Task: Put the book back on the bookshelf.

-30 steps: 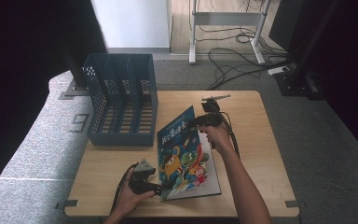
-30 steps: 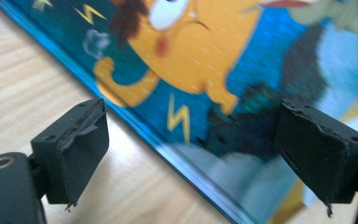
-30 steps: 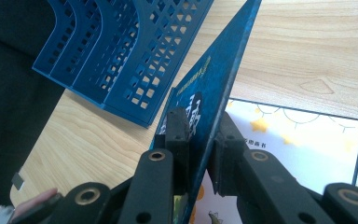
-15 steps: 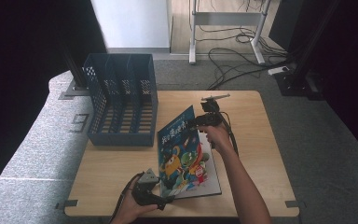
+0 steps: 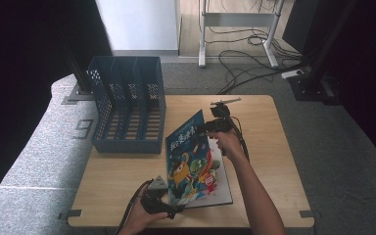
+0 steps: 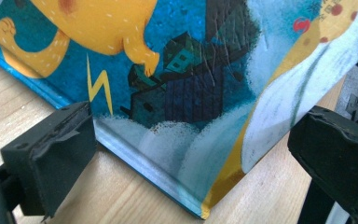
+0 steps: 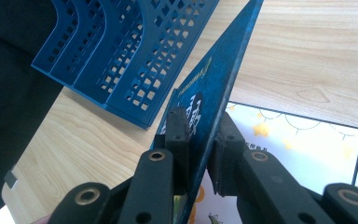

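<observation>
The picture book [image 5: 196,161] is lying open near the middle of the wooden worktop [image 5: 274,161], w/ its blue front cover [image 7: 205,93] standing tilted up and the white inner page [image 7: 303,149] lying flat beneath. The right hand-held gripper [image 5: 206,128] is pinching the cover's far edge, jaws pressed together on it, one pad each side. The left hand-held gripper [image 5: 172,211] is sitting at the book's near-left corner [image 6: 205,205]; its jaws have just been opening and are spread wide, pads [image 6: 51,154] clear of the cover, w/ the corner between them. A blue perforated file rack [image 5: 127,107] is lying to the far left, well apart from the book.
</observation>
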Available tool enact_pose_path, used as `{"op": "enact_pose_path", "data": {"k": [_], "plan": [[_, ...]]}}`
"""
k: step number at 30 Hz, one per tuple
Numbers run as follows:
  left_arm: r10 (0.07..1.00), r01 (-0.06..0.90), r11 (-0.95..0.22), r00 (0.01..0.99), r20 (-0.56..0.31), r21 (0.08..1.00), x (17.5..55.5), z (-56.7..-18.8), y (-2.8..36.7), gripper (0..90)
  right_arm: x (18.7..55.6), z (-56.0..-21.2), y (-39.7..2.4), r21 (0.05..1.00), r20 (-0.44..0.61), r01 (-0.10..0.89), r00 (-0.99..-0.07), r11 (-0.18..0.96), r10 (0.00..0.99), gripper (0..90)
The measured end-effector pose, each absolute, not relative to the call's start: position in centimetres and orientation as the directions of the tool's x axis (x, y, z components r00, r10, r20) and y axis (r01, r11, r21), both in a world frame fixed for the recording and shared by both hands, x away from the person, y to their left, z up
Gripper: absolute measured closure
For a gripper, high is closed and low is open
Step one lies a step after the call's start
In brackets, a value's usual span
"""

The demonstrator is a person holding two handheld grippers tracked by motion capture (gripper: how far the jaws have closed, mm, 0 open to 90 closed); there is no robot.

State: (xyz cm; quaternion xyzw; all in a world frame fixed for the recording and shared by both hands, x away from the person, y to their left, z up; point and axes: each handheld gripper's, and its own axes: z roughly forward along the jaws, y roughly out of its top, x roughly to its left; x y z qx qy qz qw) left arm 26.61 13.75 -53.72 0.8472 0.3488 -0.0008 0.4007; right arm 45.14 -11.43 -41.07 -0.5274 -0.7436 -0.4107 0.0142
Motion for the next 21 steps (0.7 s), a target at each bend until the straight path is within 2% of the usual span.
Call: {"op": "enact_pose_path", "data": {"k": [13, 21], "plan": [[0.608, 0.603, -0.427, 0.743, -0.279, 0.674, 27.9, -53.8, 13.1, 0.8, 44.1, -39.0, -11.7, 0.684, 0.366, 0.719, -0.484, 0.122, 0.795, 78.3], [0.615, 0.606, -0.434, 0.740, -0.273, 0.667, 28.4, -53.8, 12.9, 0.1, 43.8, -38.6, -12.0, 0.709, 0.356, 0.696, -0.495, 0.116, 0.792, 78.3]]}}
